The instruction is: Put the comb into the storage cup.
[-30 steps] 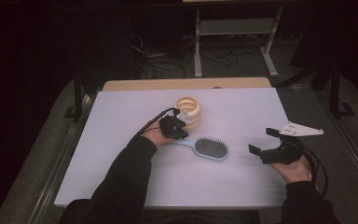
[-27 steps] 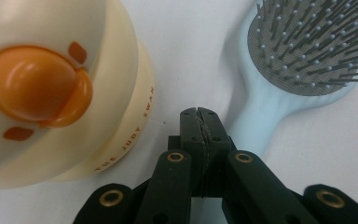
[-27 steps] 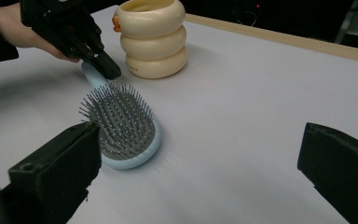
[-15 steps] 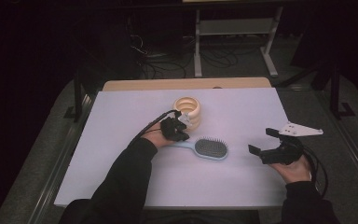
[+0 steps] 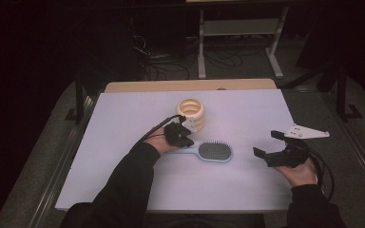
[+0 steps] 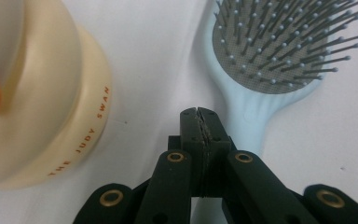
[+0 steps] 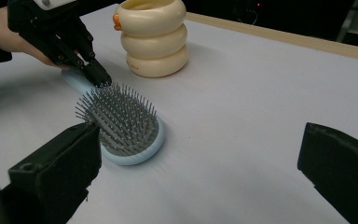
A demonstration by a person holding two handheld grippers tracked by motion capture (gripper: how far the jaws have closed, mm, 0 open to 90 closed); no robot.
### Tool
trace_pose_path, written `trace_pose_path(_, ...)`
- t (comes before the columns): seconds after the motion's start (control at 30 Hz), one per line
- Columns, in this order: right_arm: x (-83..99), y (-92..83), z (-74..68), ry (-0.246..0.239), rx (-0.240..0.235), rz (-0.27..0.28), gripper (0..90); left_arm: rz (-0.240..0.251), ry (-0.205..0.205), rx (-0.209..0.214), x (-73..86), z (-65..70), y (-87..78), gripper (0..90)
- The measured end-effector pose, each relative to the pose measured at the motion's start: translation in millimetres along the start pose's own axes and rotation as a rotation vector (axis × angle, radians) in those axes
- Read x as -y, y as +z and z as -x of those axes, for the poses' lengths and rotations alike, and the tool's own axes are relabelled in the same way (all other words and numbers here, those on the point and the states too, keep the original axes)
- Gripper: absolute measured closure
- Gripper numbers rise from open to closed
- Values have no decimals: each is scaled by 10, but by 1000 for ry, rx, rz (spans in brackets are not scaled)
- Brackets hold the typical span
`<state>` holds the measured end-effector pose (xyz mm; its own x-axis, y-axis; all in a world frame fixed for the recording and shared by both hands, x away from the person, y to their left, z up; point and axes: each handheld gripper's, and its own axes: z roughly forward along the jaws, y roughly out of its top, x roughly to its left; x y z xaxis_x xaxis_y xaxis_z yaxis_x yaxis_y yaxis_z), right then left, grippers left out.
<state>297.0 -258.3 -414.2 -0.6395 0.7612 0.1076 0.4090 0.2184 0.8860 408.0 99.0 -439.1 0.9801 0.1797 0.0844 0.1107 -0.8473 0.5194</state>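
Note:
A light blue hairbrush (image 5: pixel 216 151) lies bristles up mid-table, its handle pointing left. Behind it stands a cream ringed cup (image 5: pixel 191 111) with an orange bit on its rim (image 7: pixel 116 21). My left gripper (image 5: pixel 186 140) is shut, its tips low beside the brush handle (image 6: pixel 247 126) and just right of the cup (image 6: pixel 42 107); nothing shows between its jaws. In the right gripper view, the left gripper (image 7: pixel 100 78) touches the handle where it meets the brush head (image 7: pixel 126 126). My right gripper (image 5: pixel 269 145) hovers open to the right of the brush, jaws wide apart (image 7: pixel 200 140).
The white table top (image 5: pixel 247 199) has a wooden strip (image 5: pixel 190 85) along its far edge. On the dark floor beyond stand a metal rack (image 5: pixel 237 28) and loose cables (image 5: pixel 166 66). Bare surface lies left of and in front of the brush.
My left gripper has slid a little toward the person, from beside the cup down to the brush handle. The right gripper and brush stay put.

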Motion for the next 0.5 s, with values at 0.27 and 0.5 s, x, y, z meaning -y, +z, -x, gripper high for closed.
trace_pose_path(0.27, 1, 3, 1, 0, 0, -2, 0, -10, 18, 14, 20, 61, -37, 900)
trace_pose_path(0.5, 2, 6, -3, -2, 0, -4, 0, -21, 25, 22, 34, 110, -65, 900)
